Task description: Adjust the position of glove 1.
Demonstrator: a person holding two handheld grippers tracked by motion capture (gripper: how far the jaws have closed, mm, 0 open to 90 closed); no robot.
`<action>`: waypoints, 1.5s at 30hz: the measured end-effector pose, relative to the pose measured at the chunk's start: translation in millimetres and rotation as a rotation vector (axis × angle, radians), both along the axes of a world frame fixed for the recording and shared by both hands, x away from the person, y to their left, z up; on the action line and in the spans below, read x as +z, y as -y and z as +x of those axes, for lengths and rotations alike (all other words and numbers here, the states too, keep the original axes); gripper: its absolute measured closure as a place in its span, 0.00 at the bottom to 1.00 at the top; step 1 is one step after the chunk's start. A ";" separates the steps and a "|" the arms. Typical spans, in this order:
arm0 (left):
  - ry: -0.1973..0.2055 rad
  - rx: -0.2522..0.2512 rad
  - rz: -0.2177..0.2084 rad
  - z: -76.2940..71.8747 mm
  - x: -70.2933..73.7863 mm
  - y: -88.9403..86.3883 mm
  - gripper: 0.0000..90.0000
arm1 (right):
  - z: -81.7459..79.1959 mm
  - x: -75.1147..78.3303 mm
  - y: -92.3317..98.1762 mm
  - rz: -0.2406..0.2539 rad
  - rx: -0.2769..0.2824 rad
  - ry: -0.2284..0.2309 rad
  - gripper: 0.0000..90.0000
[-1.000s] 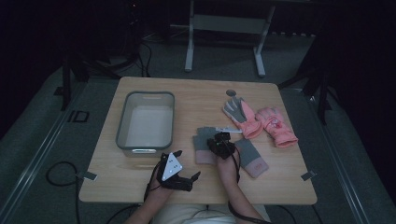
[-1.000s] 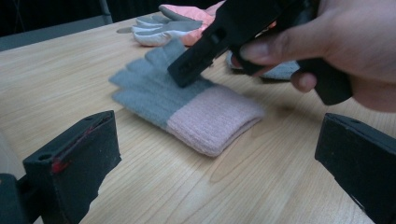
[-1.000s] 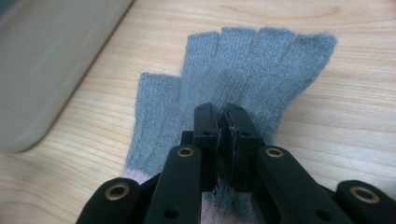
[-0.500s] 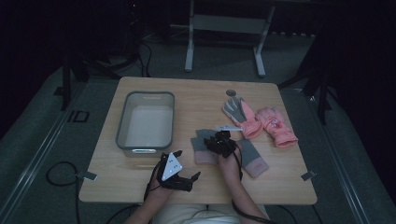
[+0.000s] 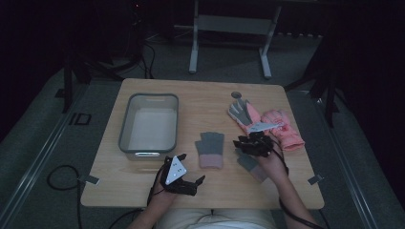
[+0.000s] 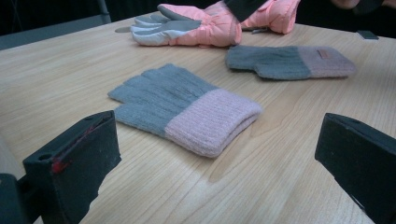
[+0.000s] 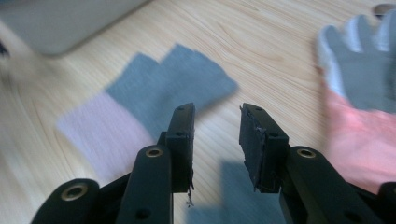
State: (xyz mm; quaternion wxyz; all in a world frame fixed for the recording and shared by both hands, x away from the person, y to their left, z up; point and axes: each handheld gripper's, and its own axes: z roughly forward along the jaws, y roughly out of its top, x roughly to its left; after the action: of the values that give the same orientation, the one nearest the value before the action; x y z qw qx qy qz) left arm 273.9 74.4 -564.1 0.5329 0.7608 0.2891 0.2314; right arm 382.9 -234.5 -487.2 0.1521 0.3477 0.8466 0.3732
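The right gripper (image 5: 252, 144) was held part-open and empty above the second knit glove (image 5: 251, 165) (the first knit glove (image 5: 210, 149) lay beside the bin (image 5: 125, 125)); a mistimed closing could have missed. The left gripper (image 5: 184, 183) was spread wide, empty.

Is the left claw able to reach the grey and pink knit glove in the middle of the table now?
Probably yes. The left claw is open and empty, and the knit glove lies flat straight ahead of it, with bare table between them. The second knit glove lies apart, farther back.
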 end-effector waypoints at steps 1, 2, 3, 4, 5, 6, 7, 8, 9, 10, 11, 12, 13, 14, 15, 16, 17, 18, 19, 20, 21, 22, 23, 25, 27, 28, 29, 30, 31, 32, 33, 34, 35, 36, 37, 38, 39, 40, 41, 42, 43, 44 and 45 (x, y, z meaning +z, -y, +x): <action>0.001 0.001 0.000 -0.1 0.0 0.0 0.00 | -2.0 1.6 16.5 -0.021 0.039 -0.003 0.74; 0.001 0.001 0.000 -0.1 0.0 0.0 0.00 | -2.0 1.6 16.5 -0.021 0.039 -0.003 0.74; 0.001 0.001 0.000 0.0 0.0 -0.1 0.00 | -2.9 0.9 21.2 -0.032 0.050 0.001 0.74; 0.001 0.001 -0.001 -0.1 0.0 -0.1 0.00 | -4.3 -1.7 27.8 -0.056 0.060 -0.011 0.74; 0.001 0.002 0.000 0.0 0.0 -0.1 0.00 | -5.2 -3.9 31.2 -0.071 0.063 -0.020 0.74; 0.001 0.001 0.000 -0.1 0.0 0.0 0.00 | -7.7 -12.9 39.1 -0.096 0.066 -0.047 0.73; 0.001 0.001 0.000 -0.1 0.0 0.0 0.00 | -8.0 -16.5 41.3 -0.103 0.069 -0.052 0.73; 0.002 0.001 0.000 -0.1 0.0 0.0 0.00 | -8.1 -22.5 44.8 -0.110 0.058 -0.063 0.73; 0.003 0.000 0.001 -0.2 0.0 -0.1 0.00 | -7.7 -26.0 46.7 -0.114 0.056 -0.072 0.72; 0.004 0.001 0.001 -0.4 0.0 -0.1 0.00 | -7.4 -30.6 48.6 -0.115 0.052 -0.081 0.72; 0.004 0.001 0.001 -0.4 0.0 -0.1 0.00 | -6.6 -34.8 50.5 -0.113 0.051 -0.088 0.72; 0.004 0.001 0.001 -0.4 0.0 -0.1 0.00 | -6.6 -34.8 50.5 -0.113 0.051 -0.088 0.72; 0.004 0.000 0.000 -0.4 0.0 -0.1 0.00 | -5.5 -38.8 52.0 -0.111 0.047 -0.095 0.72; 0.004 -0.001 0.000 -0.3 0.0 -0.2 0.00 | -3.3 -46.6 54.4 -0.126 0.046 -0.110 0.71; 0.003 -0.001 -0.001 -0.3 0.0 -0.3 0.00 | -3.3 -46.6 54.4 -0.126 0.046 -0.110 0.71; 0.003 -0.001 -0.001 -0.3 0.0 -0.3 0.00 | -3.3 -46.6 54.4 -0.126 0.046 -0.110 0.71; 0.001 -0.002 -0.002 -0.1 0.0 -0.5 0.00 | -3.6 -52.8 56.3 -0.117 0.051 -0.103 0.75; 0.001 -0.002 -0.002 -0.1 0.0 -0.5 0.00 | -3.4 -52.6 56.4 -0.112 0.038 -0.113 0.77; 0.001 -0.003 -0.001 0.0 0.0 -0.4 0.00 | -3.6 -52.3 55.7 -0.115 0.028 -0.117 0.81; 0.001 -0.003 -0.001 -0.1 0.0 -0.3 0.00 | -4.5 -51.9 54.2 -0.129 0.030 -0.112 0.84; 0.001 -0.003 -0.001 -0.1 0.0 -0.3 0.00 | -4.5 -51.9 54.2 -0.129 0.030 -0.112 0.84; 0.002 -0.004 0.000 -0.1 0.0 -0.4 0.00 | -5.2 -51.5 52.3 -0.140 0.028 -0.107 0.87; 0.002 -0.005 0.000 0.0 0.0 -0.4 0.00 | -6.2 -50.9 49.4 -0.150 0.018 -0.105 0.93; -0.001 -0.004 -0.003 0.1 0.0 -0.6 0.00 | -7.7 -50.2 47.1 -0.156 0.008 -0.103 0.95; 0.000 -0.004 -0.004 0.1 0.0 -0.6 0.00 | -8.5 -48.5 46.8 -0.152 0.003 -0.113 0.95; 0.000 -0.003 -0.006 0.3 0.0 -0.9 0.00 | -10.0 -46.3 46.6 -0.146 -0.004 -0.114 0.95; -0.001 -0.002 -0.008 0.3 0.0 -1.0 0.00 | -18.1 -36.0 46.2 -0.103 -0.033 -0.108 0.95; -0.001 -0.002 -0.009 0.2 0.0 -1.2 0.00 | -22.7 -30.0 46.0 -0.085 -0.062 -0.095 0.95; 0.001 0.000 -0.010 0.1 0.0 -1.3 0.00 | -27.2 -23.4 46.3 -0.065 -0.095 -0.082 0.95; 0.002 0.000 -0.011 0.1 0.0 -1.5 0.00 | -31.4 -17.2 46.2 -0.038 -0.130 -0.072 0.95; 0.002 0.000 -0.011 0.1 0.0 -1.5 0.00 | -31.4 -17.2 46.2 -0.038 -0.130 -0.072 0.95; 0.001 0.000 -0.013 0.1 0.0 -1.8 0.00 | -35.7 -11.3 46.1 -0.022 -0.170 -0.059 0.95; 0.001 0.002 -0.014 0.1 -0.1 -1.6 0.00 | -44.1 -1.0 46.0 0.003 -0.248 -0.032 0.95; 0.000 0.003 -0.013 0.1 -0.1 -1.4 0.00 | -47.5 2.2 45.8 0.007 -0.289 -0.020 0.95; 0.002 0.002 -0.010 0.1 0.0 -1.4 0.00 | -50.6 4.3 45.7 0.017 -0.324 -0.014 0.95; 0.004 0.001 -0.009 0.0 0.0 -1.3 0.00 | -53.3 5.6 44.8 0.026 -0.350 -0.009 0.95; 0.004 0.001 -0.009 0.0 0.0 -1.3 0.00 | -53.3 5.6 44.8 0.026 -0.350 -0.009 0.95; 0.006 0.001 -0.010 -0.4 -0.1 -1.3 0.00 | -55.7 6.1 43.7 0.027 -0.384 -0.006 0.95; 0.007 0.001 -0.010 -0.3 -0.1 -1.5 0.00 | -57.9 4.7 42.0 0.022 -0.435 -0.004 0.95; 0.006 0.002 -0.012 -0.3 -0.1 -1.5 0.00 | -57.8 2.6 41.5 0.024 -0.455 -0.007 0.95; 0.006 0.002 -0.012 -0.4 -0.1 -1.6 0.00 | -57.7 0.2 41.2 0.019 -0.475 -0.008 0.95; 0.006 0.002 -0.012 -0.3 -0.1 -1.8 0.00 | -57.1 -2.9 40.8 0.004 -0.489 -0.009 0.95; 0.006 0.002 -0.012 -0.3 -0.1 -1.8 0.00 | -57.1 -2.9 40.8 0.004 -0.489 -0.009 0.95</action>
State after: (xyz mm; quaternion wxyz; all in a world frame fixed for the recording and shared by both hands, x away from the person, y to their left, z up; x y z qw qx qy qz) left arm 273.6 76.2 -564.2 0.5382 0.7565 0.2899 0.2323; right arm 325.8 -275.3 -490.1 0.2335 0.5441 0.7371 0.3256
